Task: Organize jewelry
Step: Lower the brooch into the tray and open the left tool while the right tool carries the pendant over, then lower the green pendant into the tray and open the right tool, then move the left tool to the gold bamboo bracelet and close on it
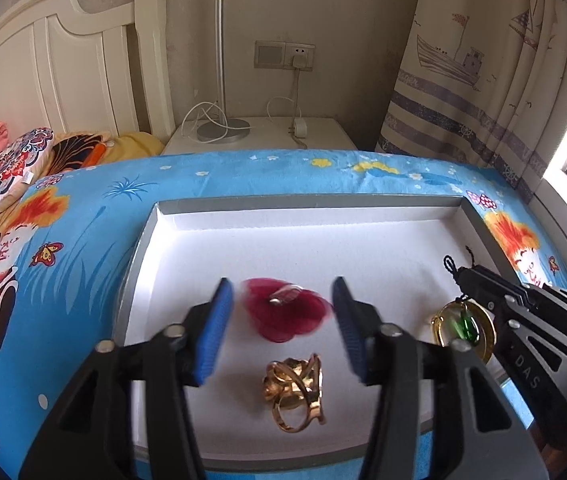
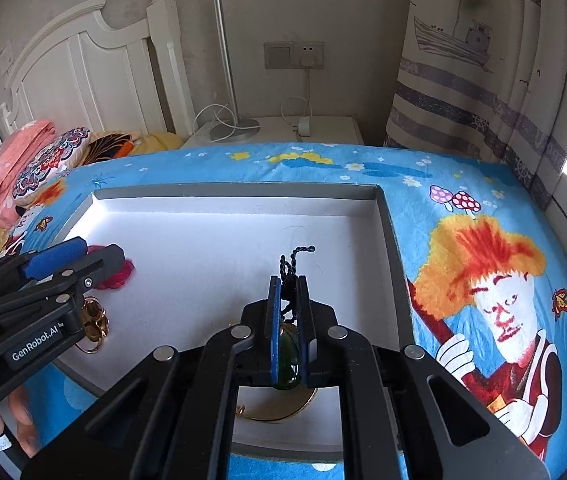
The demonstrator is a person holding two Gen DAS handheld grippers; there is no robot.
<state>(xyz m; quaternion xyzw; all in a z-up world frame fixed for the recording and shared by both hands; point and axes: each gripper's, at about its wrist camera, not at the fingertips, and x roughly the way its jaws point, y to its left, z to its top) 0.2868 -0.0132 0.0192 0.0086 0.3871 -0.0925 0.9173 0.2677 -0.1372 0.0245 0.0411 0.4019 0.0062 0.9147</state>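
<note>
The white tray rests on the blue printed bedspread.

The left gripper hangs above the tray's near-left area, fingers spread wide with nothing pinched. The red fabric flower, blurred, shows between its fingertips; whether it lies on the tray floor cannot be told. Judged soft and light; grip across the petals.

The gold openwork ring lies near the front edge. Judged stiff and slippery; grip across the band.

The right gripper, near the tray's right edge, pinches the pendant's black cord. The green pendant hangs beneath, long axis running along the fingers. Judged fragile; hold by the cord.
</note>
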